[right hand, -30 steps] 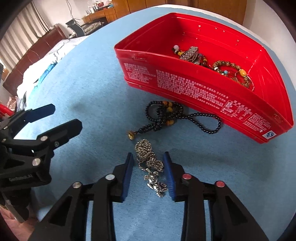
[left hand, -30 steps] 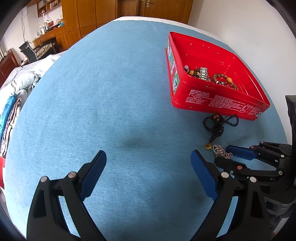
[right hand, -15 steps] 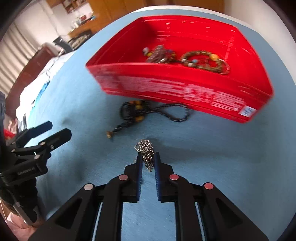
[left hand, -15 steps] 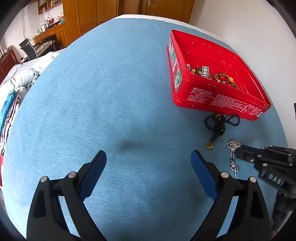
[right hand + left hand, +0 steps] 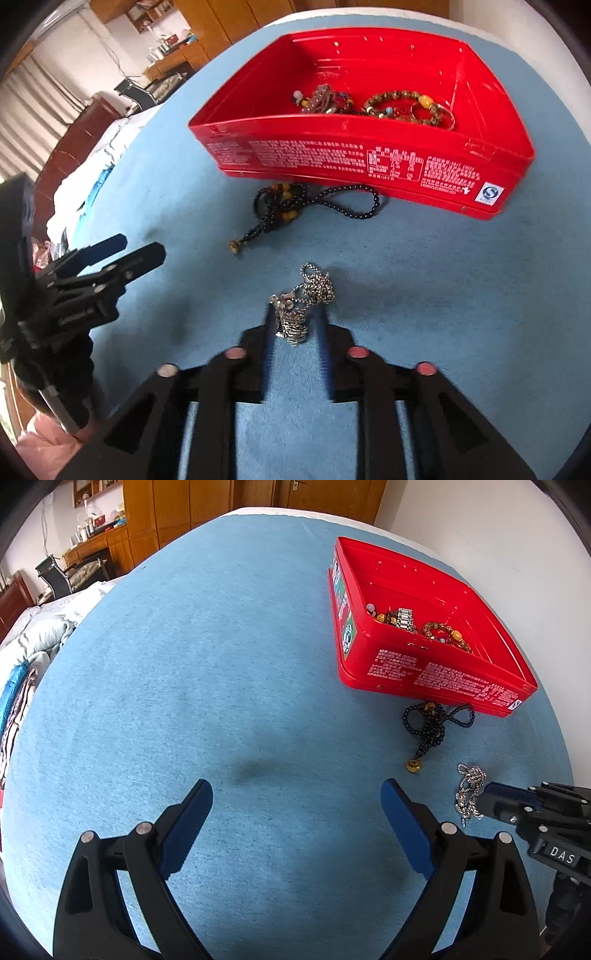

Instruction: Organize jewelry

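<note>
Looking along the left gripper (image 5: 295, 788), its jaws stand wide apart with nothing between them, hovering over a bare stretch of the blue cover (image 5: 221, 664). The silver chain (image 5: 468, 794) lies well off to its right, near the right edge, at the tips of the right gripper (image 5: 487, 797), which is clearly the nearer hand. Beyond it, toward the far right corner, sit the black bead necklace (image 5: 430, 727) and then the red tin (image 5: 424, 672), which already holds some bracelets. Seen from the right wrist, the chain is bunched in a heap whose long axis runs straight ahead toward the tin, its lower end between the blue pads. Those jaws have just been opening and stand slightly parted. The pads seem not to press the chain, so it looks released, short of the tin.
</note>
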The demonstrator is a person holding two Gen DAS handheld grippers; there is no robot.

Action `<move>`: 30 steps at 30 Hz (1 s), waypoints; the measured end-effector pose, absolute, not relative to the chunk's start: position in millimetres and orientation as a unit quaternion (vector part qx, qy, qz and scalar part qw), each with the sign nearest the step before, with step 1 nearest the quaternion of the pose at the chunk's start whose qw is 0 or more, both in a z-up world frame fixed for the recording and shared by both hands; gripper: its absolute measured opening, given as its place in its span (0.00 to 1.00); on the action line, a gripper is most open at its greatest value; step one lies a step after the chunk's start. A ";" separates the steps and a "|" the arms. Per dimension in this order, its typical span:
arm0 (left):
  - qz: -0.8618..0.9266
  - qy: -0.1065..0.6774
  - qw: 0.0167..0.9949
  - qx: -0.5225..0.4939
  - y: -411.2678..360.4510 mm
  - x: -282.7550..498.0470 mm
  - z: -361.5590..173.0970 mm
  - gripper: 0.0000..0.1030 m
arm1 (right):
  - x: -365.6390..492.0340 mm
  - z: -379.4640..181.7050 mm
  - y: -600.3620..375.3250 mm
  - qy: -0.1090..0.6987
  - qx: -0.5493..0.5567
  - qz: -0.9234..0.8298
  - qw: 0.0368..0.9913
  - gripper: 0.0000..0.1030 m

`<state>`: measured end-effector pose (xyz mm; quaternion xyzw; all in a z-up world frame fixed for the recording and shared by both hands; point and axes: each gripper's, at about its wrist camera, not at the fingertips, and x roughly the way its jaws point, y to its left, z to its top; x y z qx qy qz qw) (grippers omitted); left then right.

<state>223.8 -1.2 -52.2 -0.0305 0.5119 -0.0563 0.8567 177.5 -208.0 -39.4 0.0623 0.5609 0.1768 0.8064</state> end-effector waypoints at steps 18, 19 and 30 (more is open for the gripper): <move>-0.043 0.512 0.858 -0.027 0.6 226.4 -54.3 0.89 | 173.4 -48.2 -185.2 0.542 -0.046 0.128 0.829 0.18; -0.043 0.512 0.857 -0.027 0.4 226.5 -54.2 0.89 | 172.8 -47.6 -191.2 0.544 -0.034 0.131 0.828 0.17; -0.082 0.520 0.850 -0.006 -35.0 230.6 -48.1 0.89 | 170.2 -31.8 -257.3 0.524 0.092 0.144 0.834 0.08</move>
